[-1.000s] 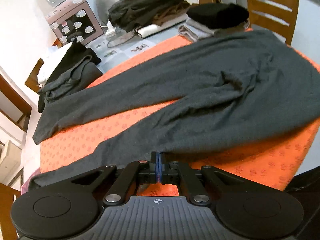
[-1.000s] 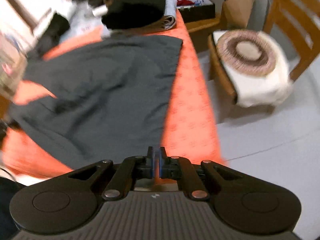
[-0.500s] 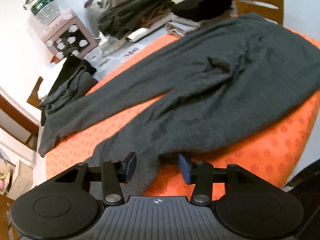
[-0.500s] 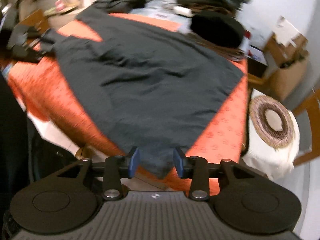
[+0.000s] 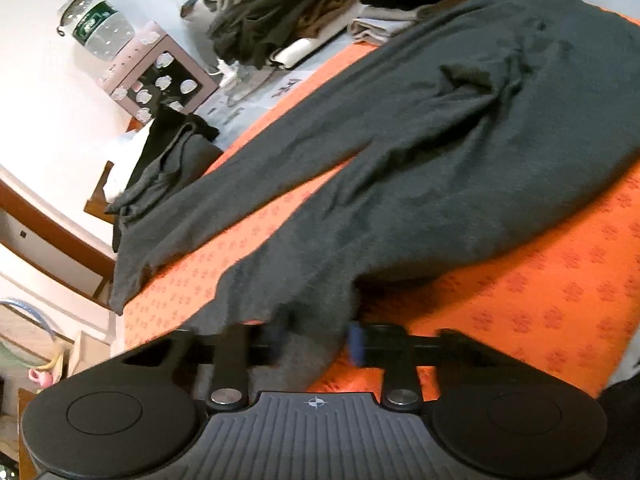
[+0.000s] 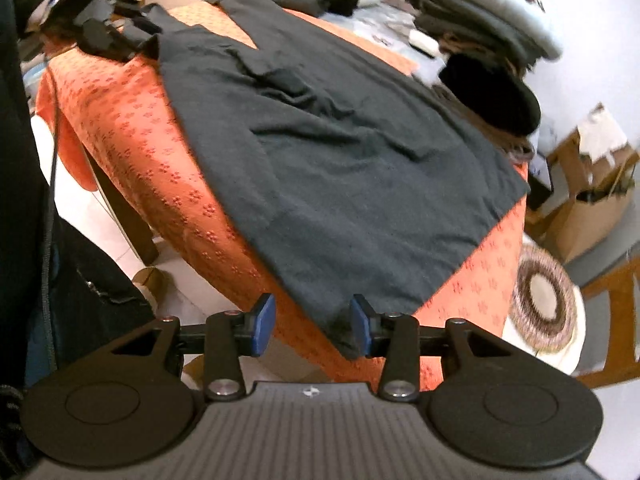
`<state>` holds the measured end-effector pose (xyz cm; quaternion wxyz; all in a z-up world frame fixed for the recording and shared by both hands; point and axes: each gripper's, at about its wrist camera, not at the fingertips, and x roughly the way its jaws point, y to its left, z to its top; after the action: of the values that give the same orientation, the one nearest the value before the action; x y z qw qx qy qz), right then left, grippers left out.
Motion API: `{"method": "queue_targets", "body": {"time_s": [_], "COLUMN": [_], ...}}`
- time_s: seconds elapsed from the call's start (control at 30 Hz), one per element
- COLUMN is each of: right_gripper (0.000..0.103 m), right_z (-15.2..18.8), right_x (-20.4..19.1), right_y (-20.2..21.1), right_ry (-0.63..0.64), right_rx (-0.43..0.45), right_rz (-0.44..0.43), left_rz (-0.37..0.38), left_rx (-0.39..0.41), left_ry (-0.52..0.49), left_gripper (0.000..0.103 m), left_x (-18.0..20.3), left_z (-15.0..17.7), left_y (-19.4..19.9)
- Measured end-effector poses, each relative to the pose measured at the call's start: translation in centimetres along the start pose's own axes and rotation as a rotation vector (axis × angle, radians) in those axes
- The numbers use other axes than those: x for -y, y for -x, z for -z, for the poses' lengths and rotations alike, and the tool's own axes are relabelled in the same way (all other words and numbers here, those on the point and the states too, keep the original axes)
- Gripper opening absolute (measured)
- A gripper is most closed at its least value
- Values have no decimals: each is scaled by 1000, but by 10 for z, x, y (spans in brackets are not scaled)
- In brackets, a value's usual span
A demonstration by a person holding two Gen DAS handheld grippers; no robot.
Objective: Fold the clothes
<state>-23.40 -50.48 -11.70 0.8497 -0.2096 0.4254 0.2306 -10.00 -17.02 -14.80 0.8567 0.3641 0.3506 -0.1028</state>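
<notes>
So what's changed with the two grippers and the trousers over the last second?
Both went from shut to apart. The left hand-held gripper straddles a trouser leg end and is closing on it; the right hand-held gripper swung around to the waist corner and is opening. The grey trousers lie spread on the orange cloth as before.

light: even, indoor | blur: left fingers (image 5: 276, 336) smeared | edges: fisheye-bent, dark corners
</notes>
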Motion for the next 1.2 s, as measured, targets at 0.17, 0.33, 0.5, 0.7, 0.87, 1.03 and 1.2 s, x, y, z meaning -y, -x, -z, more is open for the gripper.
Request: {"method": "queue_targets", "body": {"time_s": [0.17, 0.33, 0.5, 0.7, 0.87, 1.03, 1.2], "right_gripper": [45, 15, 3, 2, 2, 2, 2], "right_z": [6, 10, 4, -5, -5, 3, 0], "right_x": [-14, -23, -19, -21, -30, -45, -56], "right_y": [-11, -28, -14, 20, 43, 65, 75], "right_ry": [99, 193, 156, 101, 75, 40, 4], "right_rx": [4, -7, 12, 1, -36, -90, -126], "right_rz": [71, 180, 227, 331, 402, 419, 411], "left_rz": [-5, -4, 6, 16, 64, 171, 198], "left_rx": [42, 78, 107, 124, 127, 113, 127], "left_ry": [70, 104, 87, 38, 32, 2, 44], "left_gripper": [8, 5, 4, 4, 4, 4, 4], "left_x": [-13, -21, -25, -21, -18, -12, -22], "left_z": [-5, -10, -7, 9, 21, 33, 36], "left_y": [4, 11, 26, 56, 97, 140, 157]}}
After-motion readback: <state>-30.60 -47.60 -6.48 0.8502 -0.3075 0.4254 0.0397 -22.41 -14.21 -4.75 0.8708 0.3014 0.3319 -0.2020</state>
